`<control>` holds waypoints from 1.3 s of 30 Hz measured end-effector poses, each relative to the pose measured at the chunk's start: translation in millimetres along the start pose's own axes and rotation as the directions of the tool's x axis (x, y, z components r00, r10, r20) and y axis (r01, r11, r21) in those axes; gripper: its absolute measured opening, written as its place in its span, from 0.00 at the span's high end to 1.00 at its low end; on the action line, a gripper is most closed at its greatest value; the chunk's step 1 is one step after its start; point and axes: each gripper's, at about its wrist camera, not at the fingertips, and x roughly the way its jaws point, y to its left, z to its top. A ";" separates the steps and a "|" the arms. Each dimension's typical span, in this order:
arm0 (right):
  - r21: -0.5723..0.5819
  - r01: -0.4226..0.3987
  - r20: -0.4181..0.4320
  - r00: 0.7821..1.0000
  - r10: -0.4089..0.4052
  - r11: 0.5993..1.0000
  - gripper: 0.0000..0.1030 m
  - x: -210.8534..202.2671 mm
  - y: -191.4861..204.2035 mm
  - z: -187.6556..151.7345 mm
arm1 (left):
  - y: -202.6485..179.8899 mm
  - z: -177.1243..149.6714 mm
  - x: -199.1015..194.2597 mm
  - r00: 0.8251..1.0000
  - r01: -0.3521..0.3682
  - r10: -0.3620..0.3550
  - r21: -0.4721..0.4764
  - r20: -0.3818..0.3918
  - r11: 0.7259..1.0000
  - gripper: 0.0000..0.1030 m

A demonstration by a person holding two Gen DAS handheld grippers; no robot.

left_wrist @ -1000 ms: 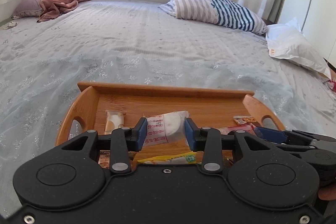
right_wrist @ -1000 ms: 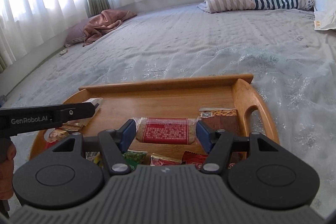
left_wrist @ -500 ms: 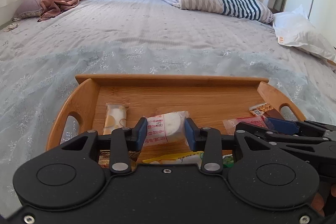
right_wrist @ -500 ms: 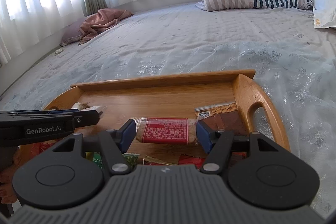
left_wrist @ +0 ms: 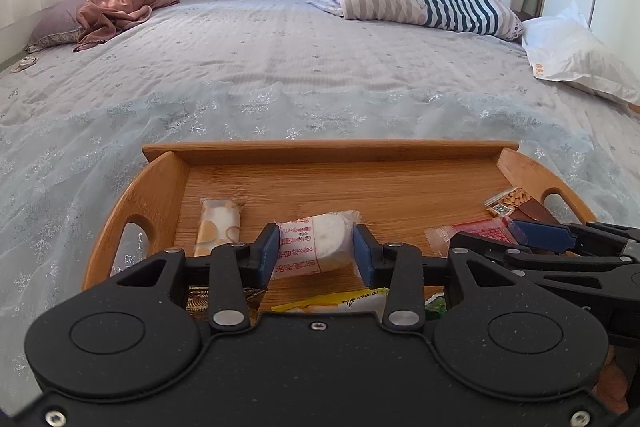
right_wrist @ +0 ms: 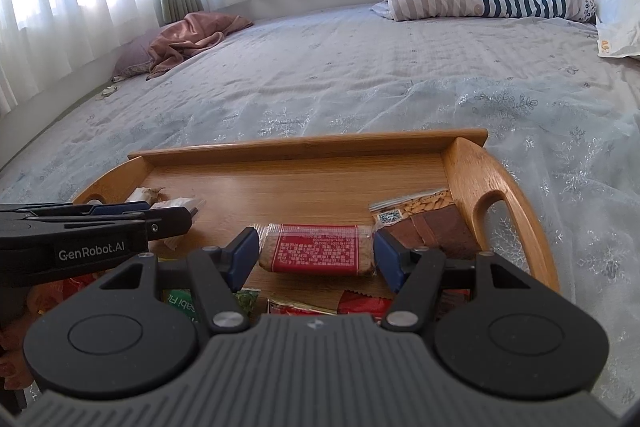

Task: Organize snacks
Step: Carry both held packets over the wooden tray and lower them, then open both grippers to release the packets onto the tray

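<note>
A wooden tray [left_wrist: 320,151] with handles lies on the bed and also shows in the right wrist view [right_wrist: 304,147]. My left gripper [left_wrist: 315,254] is shut on a white round-cake packet [left_wrist: 316,247] above the tray. My right gripper [right_wrist: 316,254] is shut on a red-labelled bar packet [right_wrist: 316,254]. A yellow-patterned snack [left_wrist: 218,225] lies at the tray's left. A nut packet [right_wrist: 416,205] and a brown packet [right_wrist: 436,227] lie at its right. More wrappers sit at the near edge, partly hidden by the grippers.
The tray rests on a pale lace bedspread [left_wrist: 280,87]. A striped pillow [left_wrist: 420,3] lies at the far right, a pink blanket [left_wrist: 120,11] far left, and a white plastic bag [left_wrist: 572,55] at the right edge.
Both grippers have lifted and pulled back slightly with their packets still held. More of the tray floor shows beyond them.
</note>
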 end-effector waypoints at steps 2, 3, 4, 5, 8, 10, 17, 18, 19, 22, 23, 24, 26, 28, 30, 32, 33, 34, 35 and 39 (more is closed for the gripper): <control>-0.004 0.002 -0.001 1.000 -0.002 1.000 0.35 0.3 -0.4 0.0 | -0.7 -1.1 0.4 1.000 -0.003 0.003 0.000 0.001 1.000 0.62; -0.004 0.002 -0.004 1.000 -0.002 1.000 0.35 0.4 -0.5 0.2 | -0.5 -1.4 0.9 1.000 -0.004 0.004 -0.001 0.000 1.000 0.61; -0.004 0.003 -0.006 1.000 -0.003 1.000 0.35 0.9 -0.4 0.5 | -0.4 -1.6 1.3 1.000 -0.005 0.005 -0.002 0.000 1.000 0.61; -0.006 0.004 -0.008 1.000 -0.004 1.000 0.35 1.3 0.1 0.8 | -0.3 -1.7 1.6 1.000 -0.005 0.005 -0.002 0.000 1.000 0.61; -0.015 0.010 -0.016 1.000 -0.010 1.000 0.35 2.3 1.6 1.1 | -0.3 -1.8 1.8 1.000 -0.006 0.006 -0.001 0.000 1.000 0.61; -0.022 0.015 -0.018 1.000 -0.015 1.000 0.35 2.5 3.1 1.5 | -0.2 -1.9 1.9 1.000 -0.007 0.007 0.000 0.000 1.000 0.61; -0.044 0.031 -0.027 0.999 -0.032 0.999 0.34 4.7 7.1 2.1 | -0.3 -2.4 2.5 1.000 -0.007 0.007 0.000 0.000 1.000 0.59; -0.046 0.033 -0.028 0.999 -0.034 0.998 0.34 4.6 7.4 2.0 | -0.1 -2.5 2.7 1.000 -0.008 0.008 0.000 0.000 1.000 0.59; -0.046 0.035 -0.029 0.999 -0.036 0.998 0.34 4.6 7.7 2.0 | 0.0 -2.7 2.6 1.000 -0.008 0.008 0.000 0.000 1.000 0.59; -0.037 0.040 -0.031 0.999 -0.041 0.999 0.29 3.9 8.2 2.3 | 1.5 -2.8 2.7 1.000 -0.009 0.009 -0.006 -0.003 1.000 0.58; -0.033 0.041 -0.030 0.999 -0.042 0.999 0.27 2.8 8.6 3.0 | 2.5 -2.7 2.7 1.000 -0.009 0.009 -0.010 -0.006 1.000 0.56; -0.030 0.042 -0.027 0.999 -0.043 0.999 0.25 1.3 8.7 3.3 | 3.2 -2.5 2.4 1.000 -0.010 0.010 -0.017 -0.011 1.000 0.56; -0.025 0.043 -0.021 0.999 -0.043 0.999 0.25 -3.5 8.9 4.2 | 5.3 -2.5 -0.7 1.000 -0.012 0.012 -0.030 -0.021 0.999 0.55; -0.021 0.039 -0.012 0.999 -0.039 0.999 0.24 -10.5 8.6 4.8 | 4.1 -2.8 -7.7 0.999 -0.016 0.015 -0.033 -0.028 0.999 0.55; -0.022 0.038 0.001 0.999 -0.038 0.999 0.24 -18.9 8.8 5.6 | 4.0 -4.6 -17.6 1.000 -0.008 0.008 -0.020 -0.016 1.000 0.54; -0.025 0.036 0.016 0.999 -0.035 0.999 0.21 -28.0 9.2 5.7 | 3.6 -5.5 -26.7 1.000 -0.005 0.005 -0.005 -0.010 1.000 0.44; -0.028 0.038 0.023 0.999 -0.037 0.999 0.21 -32.5 9.6 5.4 | 4.1 -5.9 -31.5 1.000 -0.006 0.006 -0.002 -0.004 1.000 0.42; -0.030 0.040 0.030 0.999 -0.039 0.999 0.20 -36.9 10.0 4.9 | 3.2 -5.7 -36.9 1.000 -0.006 0.006 -0.001 0.002 1.000 0.38; -0.033 0.040 0.036 0.999 -0.039 0.999 0.20 -42.1 10.4 4.3 | 3.0 -5.8 -42.3 1.000 -0.004 0.004 -0.001 0.007 1.000 0.34; -0.035 0.041 0.059 0.998 -0.039 0.999 0.17 -62.0 10.2 -0.4 | -0.1 -8.4 -64.9 1.000 0.010 -0.010 0.010 0.022 1.000 0.26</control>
